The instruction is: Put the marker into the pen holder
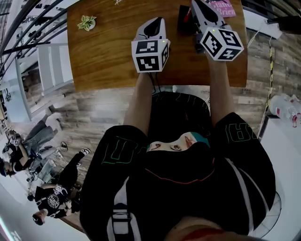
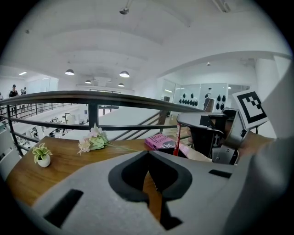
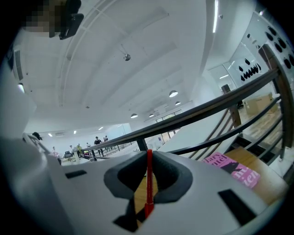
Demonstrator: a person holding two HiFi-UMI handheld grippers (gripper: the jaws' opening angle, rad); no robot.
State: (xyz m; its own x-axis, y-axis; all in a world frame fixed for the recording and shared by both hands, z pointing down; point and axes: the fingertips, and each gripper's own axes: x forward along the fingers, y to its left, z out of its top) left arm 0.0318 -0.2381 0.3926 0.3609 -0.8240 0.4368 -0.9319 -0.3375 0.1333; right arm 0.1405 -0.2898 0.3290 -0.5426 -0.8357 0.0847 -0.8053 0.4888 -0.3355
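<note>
The black pen holder [image 1: 184,24] stands on the wooden table [image 1: 108,56], at about 1 o'clock from the left gripper [image 2: 148,153] in the head view, with a pink book [image 1: 222,7] at its 2 o'clock. Its inside is hidden, so its contents cannot be told. The marker [image 3: 149,183] is slim and red, thicker at its low end. It stands upright, its long axis running 12 to 6 o'clock with the thick end at 6. The right gripper [image 3: 149,158] pinches its shaft between the pads, right above the holder. Whether its low end is already inside cannot be told. The left gripper's jaws are pressed together, empty.
</note>
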